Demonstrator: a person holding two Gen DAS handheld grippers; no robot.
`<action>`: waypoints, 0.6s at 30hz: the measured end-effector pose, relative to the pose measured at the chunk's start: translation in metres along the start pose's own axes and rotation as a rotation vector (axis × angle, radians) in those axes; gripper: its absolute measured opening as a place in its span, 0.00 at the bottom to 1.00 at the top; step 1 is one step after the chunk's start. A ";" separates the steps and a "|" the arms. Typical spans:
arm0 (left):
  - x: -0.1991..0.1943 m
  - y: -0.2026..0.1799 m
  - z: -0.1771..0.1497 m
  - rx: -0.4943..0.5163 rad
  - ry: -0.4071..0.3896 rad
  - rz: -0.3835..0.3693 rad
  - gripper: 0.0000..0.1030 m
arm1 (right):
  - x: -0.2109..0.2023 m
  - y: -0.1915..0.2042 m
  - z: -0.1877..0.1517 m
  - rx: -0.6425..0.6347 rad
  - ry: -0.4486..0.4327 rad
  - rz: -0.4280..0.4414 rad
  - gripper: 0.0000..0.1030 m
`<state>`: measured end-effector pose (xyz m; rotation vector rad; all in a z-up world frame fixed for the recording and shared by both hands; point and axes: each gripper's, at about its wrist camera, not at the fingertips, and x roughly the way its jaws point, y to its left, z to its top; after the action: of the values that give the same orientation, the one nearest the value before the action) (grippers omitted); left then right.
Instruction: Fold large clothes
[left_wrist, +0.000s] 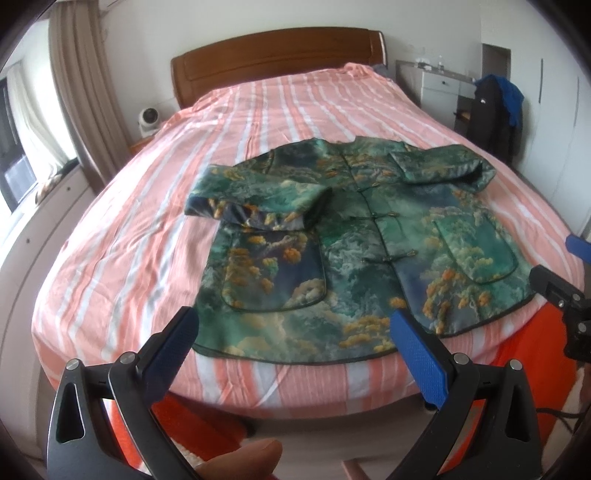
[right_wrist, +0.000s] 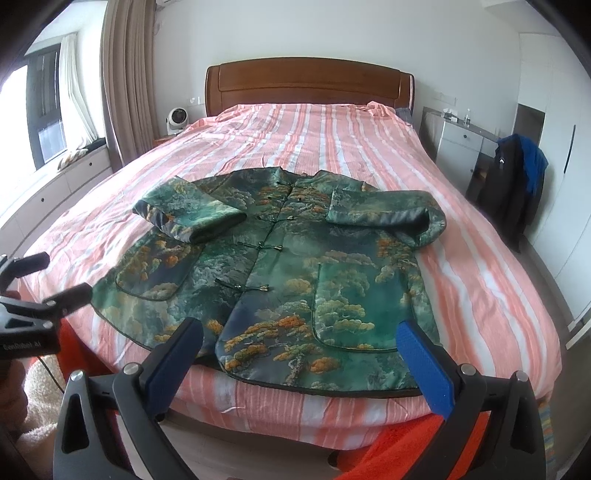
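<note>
Both wrist views face the headboard (left_wrist: 277, 55) from the bed's (right_wrist: 480, 280) foot, near its edge, sharing the bedspread.

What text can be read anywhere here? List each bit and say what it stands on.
"GenRobot.AI" (blurred, best reading): white print on the black body of the left tongs, seen at the left edge of the right wrist view.
Small white mark on the black jacket hung on the chair: too small to read.
Green patterned jacket, striped bedspread, white fan: no text seen.
</note>
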<state>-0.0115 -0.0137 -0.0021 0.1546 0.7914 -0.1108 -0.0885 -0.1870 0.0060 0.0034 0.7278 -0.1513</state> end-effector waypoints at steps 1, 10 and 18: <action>0.000 0.000 0.000 -0.002 0.002 -0.003 1.00 | 0.000 0.001 -0.001 0.001 0.000 0.003 1.00; 0.000 -0.005 0.005 -0.010 -0.005 -0.003 1.00 | 0.003 -0.010 -0.006 0.038 0.012 0.008 1.00; 0.001 -0.009 0.007 -0.001 -0.004 -0.003 1.00 | 0.003 -0.016 -0.006 0.033 0.005 -0.035 1.00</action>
<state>-0.0069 -0.0234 0.0009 0.1524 0.7873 -0.1138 -0.0925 -0.2030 0.0003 0.0222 0.7308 -0.1964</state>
